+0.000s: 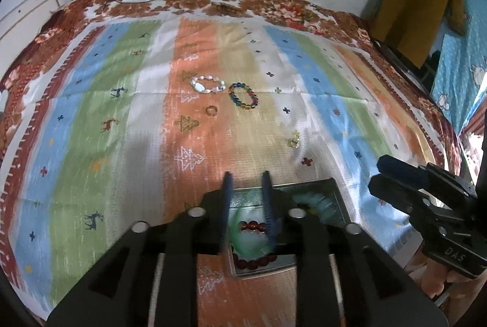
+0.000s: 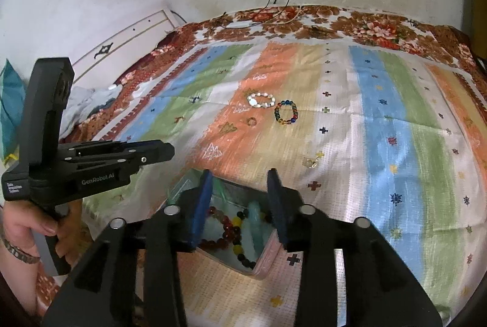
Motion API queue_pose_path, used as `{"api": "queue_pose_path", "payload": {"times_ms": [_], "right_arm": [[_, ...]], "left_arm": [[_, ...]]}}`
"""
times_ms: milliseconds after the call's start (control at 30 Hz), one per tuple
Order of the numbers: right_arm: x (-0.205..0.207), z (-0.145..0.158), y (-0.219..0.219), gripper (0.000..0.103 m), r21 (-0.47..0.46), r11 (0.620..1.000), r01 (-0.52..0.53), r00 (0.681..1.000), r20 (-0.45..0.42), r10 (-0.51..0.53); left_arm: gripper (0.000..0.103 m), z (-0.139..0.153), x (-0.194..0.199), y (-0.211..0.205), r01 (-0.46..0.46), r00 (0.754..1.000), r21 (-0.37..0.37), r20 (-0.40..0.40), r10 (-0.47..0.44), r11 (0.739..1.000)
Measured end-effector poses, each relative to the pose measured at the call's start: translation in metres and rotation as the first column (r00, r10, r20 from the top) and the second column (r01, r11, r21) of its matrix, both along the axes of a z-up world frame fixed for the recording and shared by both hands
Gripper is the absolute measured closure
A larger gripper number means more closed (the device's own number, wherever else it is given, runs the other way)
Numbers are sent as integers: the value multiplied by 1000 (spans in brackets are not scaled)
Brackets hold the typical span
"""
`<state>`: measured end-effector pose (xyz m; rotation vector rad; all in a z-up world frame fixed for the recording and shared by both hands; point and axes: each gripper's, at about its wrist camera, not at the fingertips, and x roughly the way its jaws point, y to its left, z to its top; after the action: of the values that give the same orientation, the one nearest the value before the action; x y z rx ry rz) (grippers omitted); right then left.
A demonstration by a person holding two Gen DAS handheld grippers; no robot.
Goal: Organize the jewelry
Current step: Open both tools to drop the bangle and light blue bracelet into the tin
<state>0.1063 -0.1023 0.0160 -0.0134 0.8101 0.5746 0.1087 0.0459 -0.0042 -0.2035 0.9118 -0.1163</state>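
Jewelry lies partly loose on the striped cloth [image 1: 100, 102] and partly in a box [image 1: 330, 190] at the near edge. Going left to right in the left wrist view: a white shell bracelet [image 1: 208, 84] rests on the orange stripe, a small ring [image 1: 211, 110] just in front of it, a multicoloured bead bracelet [image 1: 243, 95] beside the shell one on the beige stripe, and a small gold piece [image 1: 293, 140] nearer and further right, too small to identify. The left gripper [image 1: 246, 184] hangs over the box with its fingers parted by a moderate gap; nothing sits between the tips, though a dark red bead bracelet [image 1: 254, 241] and pale green pieces lie in the box below them. At the right edge the right gripper [image 1: 379, 176] shows side-on, so its gap cannot be judged there.

In the right wrist view, the left gripper [image 2: 170, 151] appears at the left, held in a hand [image 2: 33, 231]. The right gripper [image 2: 240, 178] stands wide open and empty above the box [image 2: 264, 261], which holds red, yellow and dark beads.
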Motion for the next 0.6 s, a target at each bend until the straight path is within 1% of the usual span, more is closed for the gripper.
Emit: {"api": "queue_pose_path", "payload": {"times_ms": [67,133,200,333,467,533,600], "right_arm": [[1,-1,-1,65,-3,1000,8,1000,-3,-8],[3,-3,-2,65,-6,1000,15,1000,-11,-15],[5,-5,-3,64,-12,1000,23,1000,-15,-23],[6,-6,-4,64,-32,999,34,999,-5,-34],[10,-10,-5,64,-54,998,46,999,-2,-46],[12,-12,-5,64,-61,997,49,999,-4,-49],[16,-13,-5,64,-66,996,53,999,-6,-53]], "left_arm": [[76,0,0,3,-13,1000,-3,-2,13,1000],[70,0,1,7,-29,1000,-2,-6,29,1000],[67,-1,2,10,-40,999,-3,-9,40,999],[62,-2,3,12,-52,999,10,-13,52,999],[59,-5,6,13,-55,998,20,-21,55,998],[54,-6,8,14,-58,998,28,-23,58,998],[52,-8,11,14,-60,998,46,-29,62,997]]}}
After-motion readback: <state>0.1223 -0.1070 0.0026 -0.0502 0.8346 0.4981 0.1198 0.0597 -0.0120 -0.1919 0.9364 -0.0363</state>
